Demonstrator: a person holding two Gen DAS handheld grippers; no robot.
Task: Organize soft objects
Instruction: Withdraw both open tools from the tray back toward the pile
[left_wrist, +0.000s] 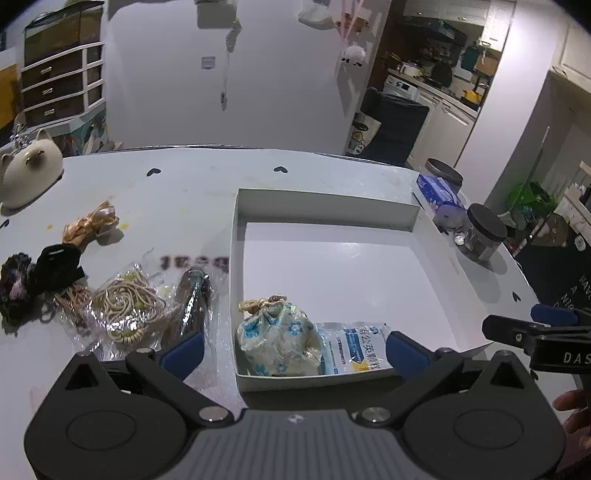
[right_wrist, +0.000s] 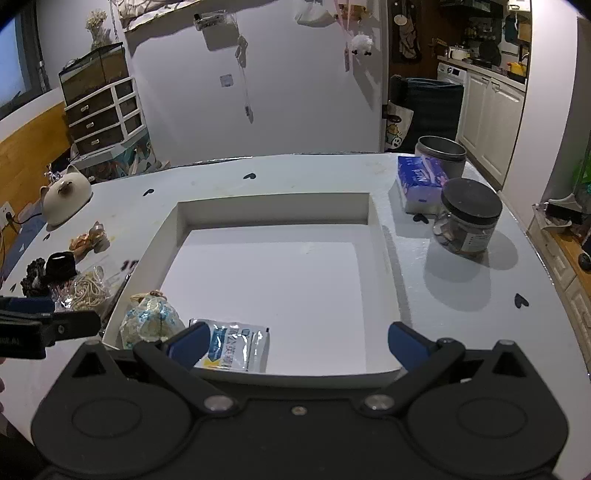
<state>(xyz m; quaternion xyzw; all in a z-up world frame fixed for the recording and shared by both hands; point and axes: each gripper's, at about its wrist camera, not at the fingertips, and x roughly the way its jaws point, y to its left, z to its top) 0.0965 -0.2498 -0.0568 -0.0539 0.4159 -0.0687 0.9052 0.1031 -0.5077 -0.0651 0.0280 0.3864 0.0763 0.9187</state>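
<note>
A blue-flowered drawstring pouch (left_wrist: 276, 336) and a sealed white sachet (left_wrist: 352, 345) lie touching in the white box's (left_wrist: 325, 206) near-left corner

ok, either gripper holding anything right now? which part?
Nothing held. Left gripper and right gripper are both open and empty, above the white box.

Cat figurine (right_wrist: 66, 197), lidded jar (right_wrist: 466, 221), tissue pack (right_wrist: 417, 181)

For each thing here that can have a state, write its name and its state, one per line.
left gripper: open, empty
right gripper: open, empty
white box: lidless
drawstring pouch: tied shut, in box
sachet: sealed, flat in box
jar: lidded, upright
</note>
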